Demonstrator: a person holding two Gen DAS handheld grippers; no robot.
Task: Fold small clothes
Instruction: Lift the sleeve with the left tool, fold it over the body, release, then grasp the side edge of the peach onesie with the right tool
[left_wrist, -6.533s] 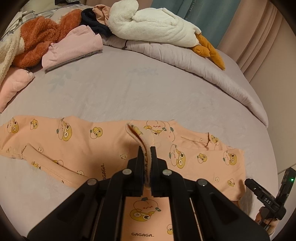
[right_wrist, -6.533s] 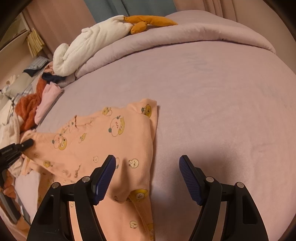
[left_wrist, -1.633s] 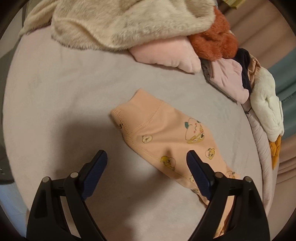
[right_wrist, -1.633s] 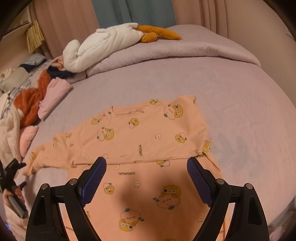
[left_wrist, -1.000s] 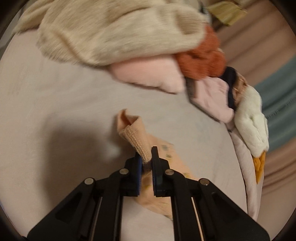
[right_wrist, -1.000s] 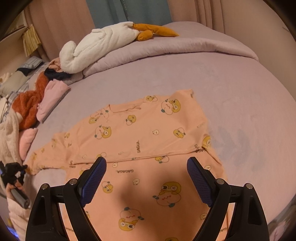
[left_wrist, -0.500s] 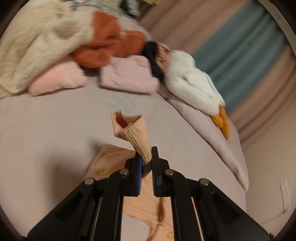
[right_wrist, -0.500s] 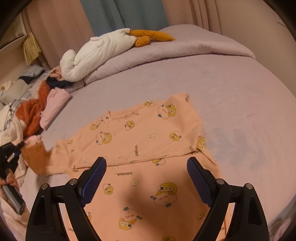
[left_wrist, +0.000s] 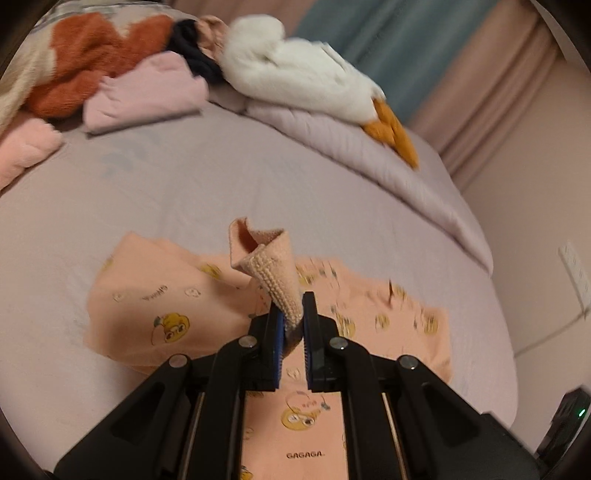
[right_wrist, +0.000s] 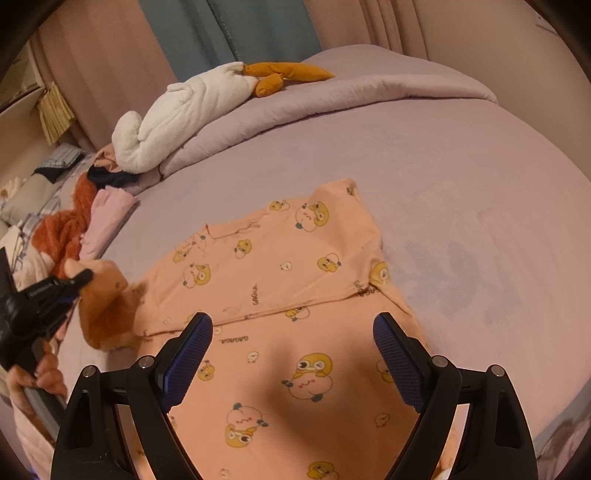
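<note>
A small peach top (right_wrist: 280, 266) printed with yellow cartoon figures lies flat on the mauve bed (right_wrist: 461, 177). My left gripper (left_wrist: 293, 314) is shut on the ribbed sleeve cuff (left_wrist: 269, 258) and holds it lifted above the garment's body (left_wrist: 159, 306). In the right wrist view the left gripper (right_wrist: 83, 275) shows at the left edge, with the sleeve (right_wrist: 107, 310) hanging bunched under it. My right gripper (right_wrist: 293, 354) hovers open over the garment's near half, nothing between its fingers (right_wrist: 192, 343).
A white plush goose (right_wrist: 192, 110) with orange feet lies on a folded quilt (right_wrist: 332, 99) at the back. Piled clothes, pink (left_wrist: 147, 92), rust-coloured (left_wrist: 85, 55) and dark, sit at the left. A person's hand (right_wrist: 33, 373) holds the left gripper's handle. Curtains hang behind.
My left gripper has carried the sleeve cuff from the bed's left side in over the garment's body, rolling as it went. The right gripper has stayed open over the near half.
</note>
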